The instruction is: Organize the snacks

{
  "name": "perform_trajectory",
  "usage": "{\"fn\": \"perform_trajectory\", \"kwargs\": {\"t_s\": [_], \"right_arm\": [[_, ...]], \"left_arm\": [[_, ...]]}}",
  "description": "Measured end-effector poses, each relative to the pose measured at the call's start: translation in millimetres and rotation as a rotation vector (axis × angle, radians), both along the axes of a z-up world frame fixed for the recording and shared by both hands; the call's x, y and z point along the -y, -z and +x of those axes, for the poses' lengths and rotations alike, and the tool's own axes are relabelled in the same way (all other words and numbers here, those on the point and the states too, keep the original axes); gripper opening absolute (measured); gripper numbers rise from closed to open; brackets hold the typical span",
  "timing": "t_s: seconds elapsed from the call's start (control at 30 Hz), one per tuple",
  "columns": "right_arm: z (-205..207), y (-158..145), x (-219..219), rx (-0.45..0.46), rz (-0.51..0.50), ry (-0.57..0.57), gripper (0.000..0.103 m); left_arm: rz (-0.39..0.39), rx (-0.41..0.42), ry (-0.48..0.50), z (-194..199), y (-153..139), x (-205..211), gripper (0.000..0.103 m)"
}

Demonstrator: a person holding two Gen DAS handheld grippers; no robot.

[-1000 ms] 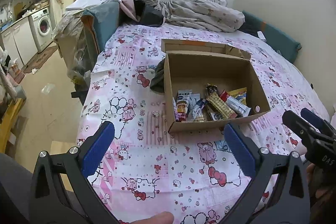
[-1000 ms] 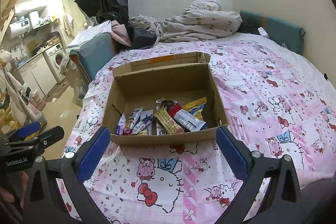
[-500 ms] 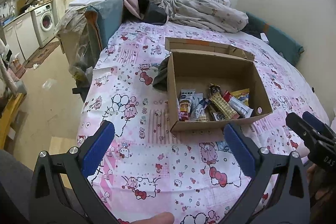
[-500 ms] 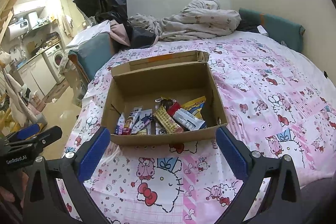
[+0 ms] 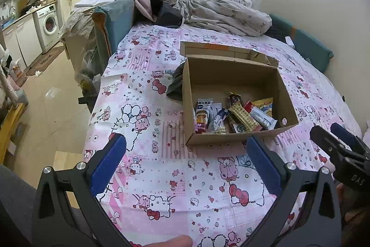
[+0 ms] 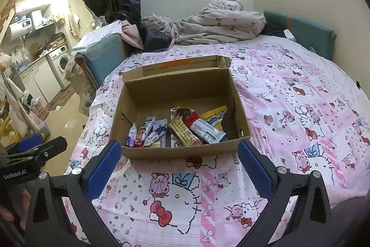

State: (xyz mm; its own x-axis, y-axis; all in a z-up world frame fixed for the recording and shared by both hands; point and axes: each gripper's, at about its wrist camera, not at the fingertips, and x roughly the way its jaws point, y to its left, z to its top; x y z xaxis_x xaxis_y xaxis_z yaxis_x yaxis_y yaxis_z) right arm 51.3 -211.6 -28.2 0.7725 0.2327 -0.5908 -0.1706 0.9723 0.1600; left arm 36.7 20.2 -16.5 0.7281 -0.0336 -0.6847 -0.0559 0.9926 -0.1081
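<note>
The bed [image 5: 161,177], under its pink cartoon sheet, carries an open cardboard box [image 6: 180,152] near its middle, with the snacks [image 6: 182,129] heaped along the box's near wall. My left gripper [image 5: 185,161] and right gripper [image 6: 179,161] hover just short of that wall, jaws released and empty.

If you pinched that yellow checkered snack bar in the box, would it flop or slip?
The yellow checkered bar looks long, flat and straight, so probably fairly stiff. Its wrapper looks glossy and may slide. It leans on other packets, so they would likely shift.
</note>
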Motion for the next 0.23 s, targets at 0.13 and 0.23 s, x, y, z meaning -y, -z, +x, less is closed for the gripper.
{"fn": "perform_trajectory", "kwargs": {"t_s": [0.13,0.23], "right_arm": [[0.2,-0.2,0.2,0.001,-0.003,0.000,0.103],[0.3,-0.1,0.4,-0.002,0.003,-0.001,0.103]], "left_arm": [[-0.004,0.000,0.002,0.0,0.3,-0.2,0.103],[-0.002,-0.005,0.001,-0.1,1.0,1.0,0.103]]}}
